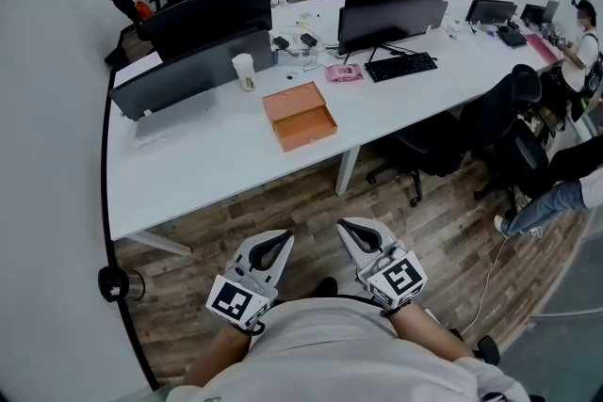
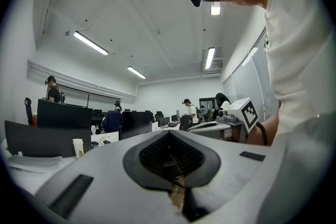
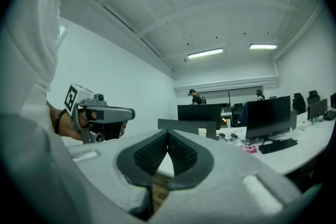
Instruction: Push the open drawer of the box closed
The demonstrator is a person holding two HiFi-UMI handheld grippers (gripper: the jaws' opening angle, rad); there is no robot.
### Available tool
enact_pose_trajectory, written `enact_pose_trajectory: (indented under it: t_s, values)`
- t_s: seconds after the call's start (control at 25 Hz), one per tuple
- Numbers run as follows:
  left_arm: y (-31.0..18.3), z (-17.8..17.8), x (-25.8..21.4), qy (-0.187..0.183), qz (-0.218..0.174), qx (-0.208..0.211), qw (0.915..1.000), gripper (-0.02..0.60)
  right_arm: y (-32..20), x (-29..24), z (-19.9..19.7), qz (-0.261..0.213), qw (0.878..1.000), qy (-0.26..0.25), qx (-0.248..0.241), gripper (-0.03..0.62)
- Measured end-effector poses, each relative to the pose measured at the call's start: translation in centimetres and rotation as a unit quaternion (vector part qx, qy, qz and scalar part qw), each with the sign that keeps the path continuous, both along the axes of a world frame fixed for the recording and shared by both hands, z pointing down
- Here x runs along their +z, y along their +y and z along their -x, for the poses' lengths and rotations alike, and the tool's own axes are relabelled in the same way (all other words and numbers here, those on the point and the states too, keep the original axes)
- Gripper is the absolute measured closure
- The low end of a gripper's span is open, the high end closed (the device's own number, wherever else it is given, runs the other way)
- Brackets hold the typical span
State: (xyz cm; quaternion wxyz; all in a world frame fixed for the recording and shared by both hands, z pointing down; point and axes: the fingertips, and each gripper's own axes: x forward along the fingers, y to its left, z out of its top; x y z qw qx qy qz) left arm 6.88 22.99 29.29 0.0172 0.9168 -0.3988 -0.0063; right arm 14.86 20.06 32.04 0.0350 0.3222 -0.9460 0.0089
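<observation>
At the far left of the white table [image 1: 188, 165], two dark flat monitors [image 1: 193, 61] stand one behind the other, with one white paper cup [image 1: 245, 71] just to their right. The orange box [image 1: 292, 99] lies flat near the middle of the table, well apart from both grippers. Its single drawer [image 1: 309, 129] is slid out toward the table's near edge and forms a shallow rectangular tray of the same orange. To the right of the box sit one pink packet [image 1: 345, 72] and one black keyboard [image 1: 401, 66], with a third monitor [image 1: 391, 14] behind them. Black office chairs [image 1: 443, 141] crowd the table's right end. Between you and the box lie the wood-plank floor [image 1: 283, 202] and the table's edge. You hold the left gripper [image 1: 279, 242] and the right gripper [image 1: 351, 231] low and close to your body, side by side, tips toward the table. On each, the ribbed dark pads are pressed together with nothing between the jaws.
</observation>
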Motion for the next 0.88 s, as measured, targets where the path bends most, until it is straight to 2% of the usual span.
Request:
enact_pose_trajectory:
  t_s: [0.2,0.48,0.88]
  values:
    - [-2.4,-2.8,0.4,-0.002,0.000,0.010,0.9999,0.581,-2.0,0.8,-2.3,0.007,1.000,-0.002,-0.002,0.591]
    - [-5.9,-4.5,1.2,0.001,0.004,0.028,0.9996,0.581,-5.0,1.4,-3.9,0.012,1.000,-0.005,0.010,0.591]
    - [-10.8,-4.3,1.4,0.011,0.008,0.058,0.9982,0.581,-8.7,2.0,-3.7,0.021,0.999,0.005,0.036,0.591]
